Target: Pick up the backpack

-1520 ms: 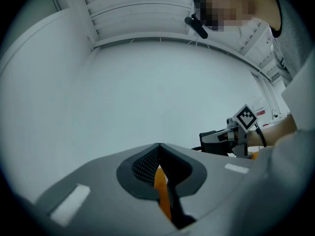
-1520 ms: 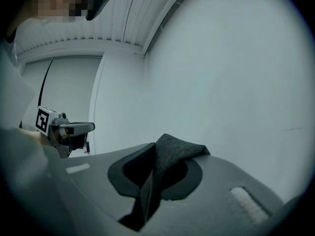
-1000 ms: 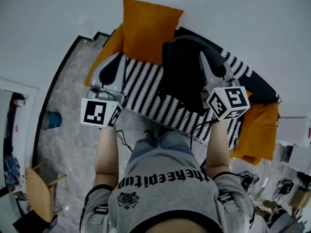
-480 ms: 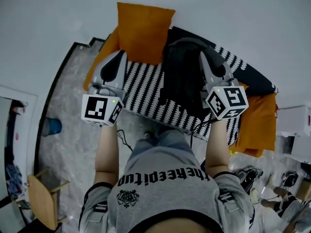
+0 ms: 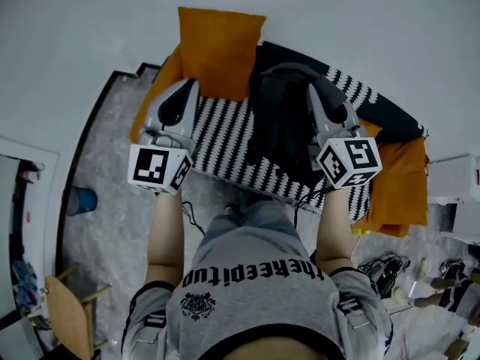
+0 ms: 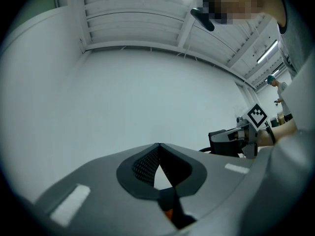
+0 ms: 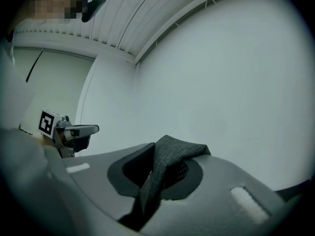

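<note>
Gripping the grey strap, the right gripper holds the black backpack. The left gripper is closed, empty.

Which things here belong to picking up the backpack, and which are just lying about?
Part of the job: backpack; its grey strap, clamped in the right tongs.

Lying about: left tongs, shut and empty; orange cushion; striped cover; blue bin; wooden chair.
</note>
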